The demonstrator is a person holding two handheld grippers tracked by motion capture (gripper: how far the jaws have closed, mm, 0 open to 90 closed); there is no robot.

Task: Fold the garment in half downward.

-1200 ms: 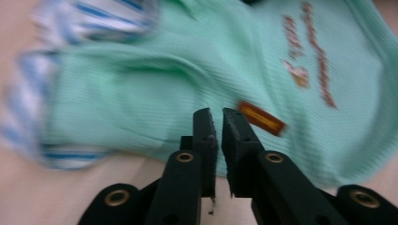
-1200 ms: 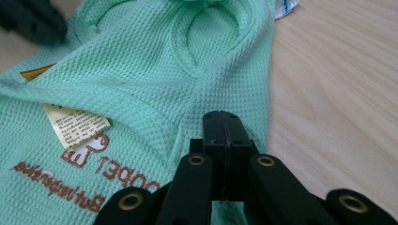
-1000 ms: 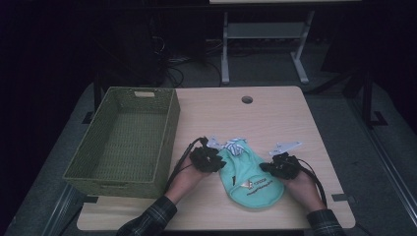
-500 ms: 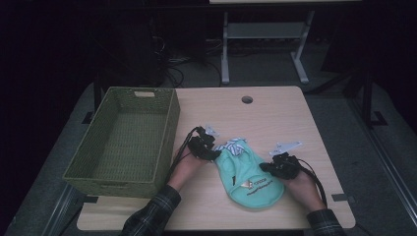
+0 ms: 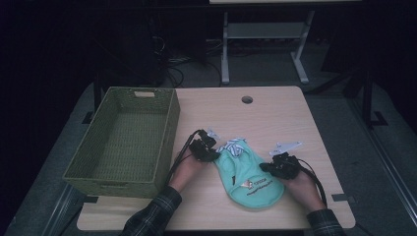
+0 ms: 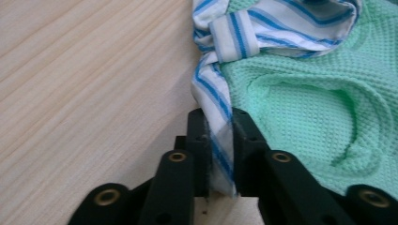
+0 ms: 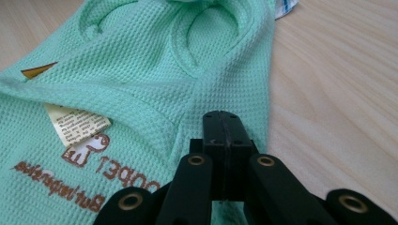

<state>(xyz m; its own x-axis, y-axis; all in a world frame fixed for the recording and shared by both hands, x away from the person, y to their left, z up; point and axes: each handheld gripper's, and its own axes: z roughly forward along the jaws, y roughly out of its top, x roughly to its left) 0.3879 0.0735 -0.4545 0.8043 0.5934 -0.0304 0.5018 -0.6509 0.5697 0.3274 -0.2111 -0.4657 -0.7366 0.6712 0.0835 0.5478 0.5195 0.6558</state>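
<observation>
A: Where's the mint-green pet garment [image 5: 248,173]?
B: Lower middle of the high view, flat on the wooden table [image 5: 275,113], right of the green wicker basket [image 5: 123,140].
A: And the jaws?
B: The left gripper [image 6: 219,140] has just been closing and pinches the blue-striped white trim [image 6: 220,101]. The right gripper [image 7: 224,136] is clamped on the garment's edge.

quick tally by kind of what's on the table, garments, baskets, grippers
Garments: 1, a mint green waffle-knit pet garment with blue-and-white striped trim
Baskets: 1, an olive green woven rectangular basket
Grippers: 2, the black left gripper and the black right gripper
Total: 4
</observation>
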